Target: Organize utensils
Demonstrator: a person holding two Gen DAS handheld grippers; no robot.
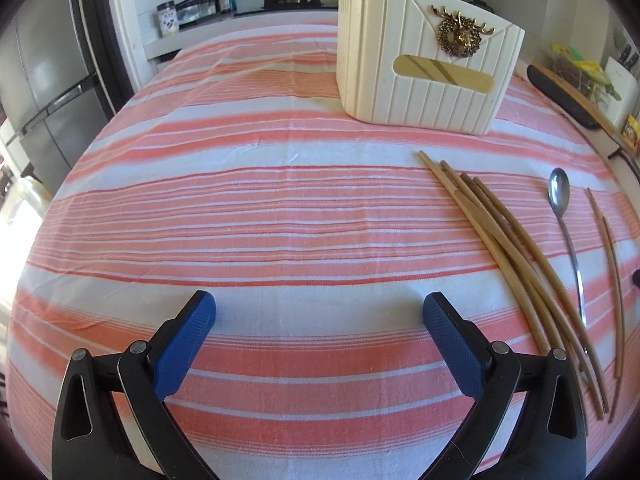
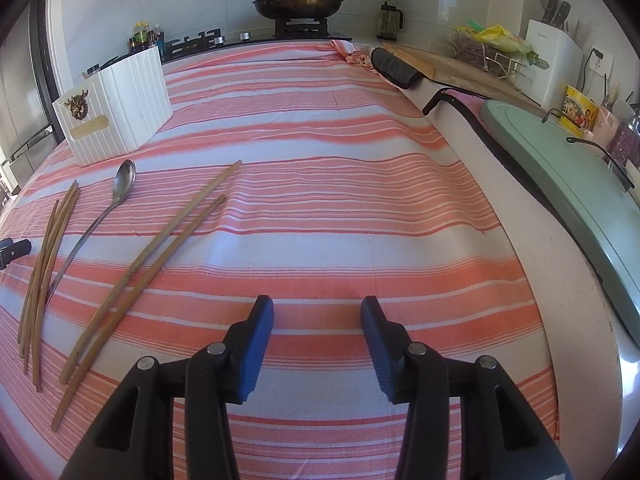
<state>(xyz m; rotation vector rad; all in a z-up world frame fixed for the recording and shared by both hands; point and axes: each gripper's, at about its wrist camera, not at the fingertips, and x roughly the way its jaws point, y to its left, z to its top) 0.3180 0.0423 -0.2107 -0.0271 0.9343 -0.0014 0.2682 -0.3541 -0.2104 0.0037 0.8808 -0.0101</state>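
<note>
A cream ribbed utensil holder [image 1: 420, 60] [image 2: 120, 112] with a gold stag badge stands upright at the back of the striped cloth. A bundle of several wooden chopsticks [image 1: 508, 248] [image 2: 44, 264] lies in front of it. Beside the bundle lie a long metal spoon [image 1: 566, 232] [image 2: 104, 216] and a separate pair of chopsticks [image 1: 612, 272] [image 2: 152, 264]. My left gripper [image 1: 320, 312] hovers over bare cloth left of the bundle, jaws wide open and empty. My right gripper [image 2: 317, 316] is open over the cloth right of the pair, with nothing between its blue pads [image 2: 260, 328].
The orange and white striped cloth [image 2: 320, 160] covers the counter. A lidded frying pan [image 2: 298, 2] sits on the stove behind. At the right are a wooden cutting board [image 2: 452, 64], a black pad [image 2: 394, 68] and a green lid [image 2: 580, 184]. A fridge [image 1: 44, 80] stands left.
</note>
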